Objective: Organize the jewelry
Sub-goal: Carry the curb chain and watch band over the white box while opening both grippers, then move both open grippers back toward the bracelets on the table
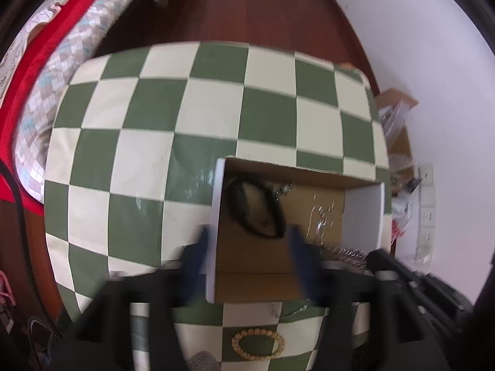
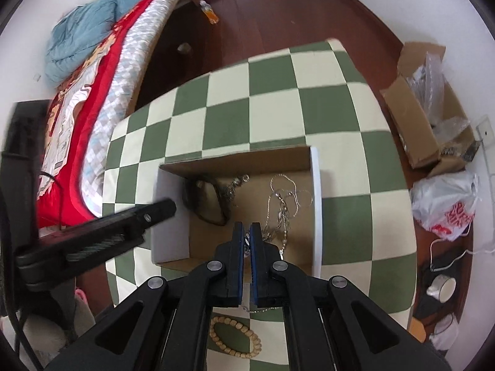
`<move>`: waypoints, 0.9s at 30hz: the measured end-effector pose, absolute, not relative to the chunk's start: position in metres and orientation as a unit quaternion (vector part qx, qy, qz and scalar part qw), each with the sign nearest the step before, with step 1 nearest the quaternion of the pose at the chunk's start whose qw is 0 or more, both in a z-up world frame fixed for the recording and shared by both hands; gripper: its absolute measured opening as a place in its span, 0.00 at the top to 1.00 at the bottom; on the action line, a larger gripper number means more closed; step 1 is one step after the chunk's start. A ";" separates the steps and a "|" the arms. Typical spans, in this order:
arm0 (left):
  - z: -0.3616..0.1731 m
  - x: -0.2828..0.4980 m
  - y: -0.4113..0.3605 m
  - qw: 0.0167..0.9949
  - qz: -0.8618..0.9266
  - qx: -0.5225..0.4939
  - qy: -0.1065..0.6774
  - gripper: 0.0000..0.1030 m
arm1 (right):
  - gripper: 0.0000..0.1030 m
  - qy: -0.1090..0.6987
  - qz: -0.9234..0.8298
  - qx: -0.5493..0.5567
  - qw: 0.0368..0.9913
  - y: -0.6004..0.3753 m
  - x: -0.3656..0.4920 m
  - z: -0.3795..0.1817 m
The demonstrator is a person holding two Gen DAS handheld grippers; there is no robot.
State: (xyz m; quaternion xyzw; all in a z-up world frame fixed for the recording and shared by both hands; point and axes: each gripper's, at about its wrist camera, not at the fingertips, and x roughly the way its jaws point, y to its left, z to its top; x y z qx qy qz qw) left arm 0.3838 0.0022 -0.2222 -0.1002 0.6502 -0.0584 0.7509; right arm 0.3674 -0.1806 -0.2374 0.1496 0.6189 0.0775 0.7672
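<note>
Sorting roughly half done, by my reading. Cardboard box (image 2: 278, 157) at frame centre on checkered desk (image 2: 229, 99) already holds black bangle (image 2: 205, 201) and tangled silver chains (image 2: 283, 204). Right hand-held gripper (image 2: 246, 238) clamped on small striped piece over box. Left hand-held gripper (image 1: 247, 238) spread wide, empty. Pale wooden bead bracelet (image 2: 235, 335) waits on desk, lower centre, beside thin silver chain (image 2: 263, 310).

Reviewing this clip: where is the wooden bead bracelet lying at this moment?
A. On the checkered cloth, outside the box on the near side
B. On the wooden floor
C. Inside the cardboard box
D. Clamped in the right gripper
A: the wooden bead bracelet lies flat on the checkered cloth, nearer the cameras than the cardboard box, while the right gripper is shut on a small silvery piece over the box.
</note>
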 end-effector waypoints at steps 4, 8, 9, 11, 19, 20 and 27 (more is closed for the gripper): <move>-0.205 0.382 0.006 0.769 -0.055 -0.100 0.628 0.18 | 0.82 0.622 0.064 0.139 0.768 -0.185 0.368 -0.235; -0.187 0.375 0.008 0.800 -0.022 -0.055 0.598 0.04 | 0.35 0.615 0.034 0.093 0.782 -0.186 0.365 -0.226; -0.182 0.371 0.009 0.809 -0.010 -0.039 0.586 0.04 | 0.25 0.615 0.026 0.076 0.785 -0.184 0.363 -0.224; -0.177 0.363 0.012 0.826 0.014 -0.006 0.564 0.01 | 0.14 0.613 0.013 0.049 0.788 -0.181 0.358 -0.221; -0.186 0.323 0.020 0.847 0.051 0.047 0.526 0.00 | 0.00 0.616 -0.016 0.005 0.788 -0.167 0.331 -0.232; -0.189 0.320 0.022 0.845 0.050 0.046 0.530 0.00 | 0.00 0.614 -0.016 0.005 0.789 -0.166 0.328 -0.233; -0.185 0.295 0.027 0.850 0.057 0.028 0.524 0.00 | 0.00 0.598 -0.022 0.016 0.801 -0.164 0.307 -0.227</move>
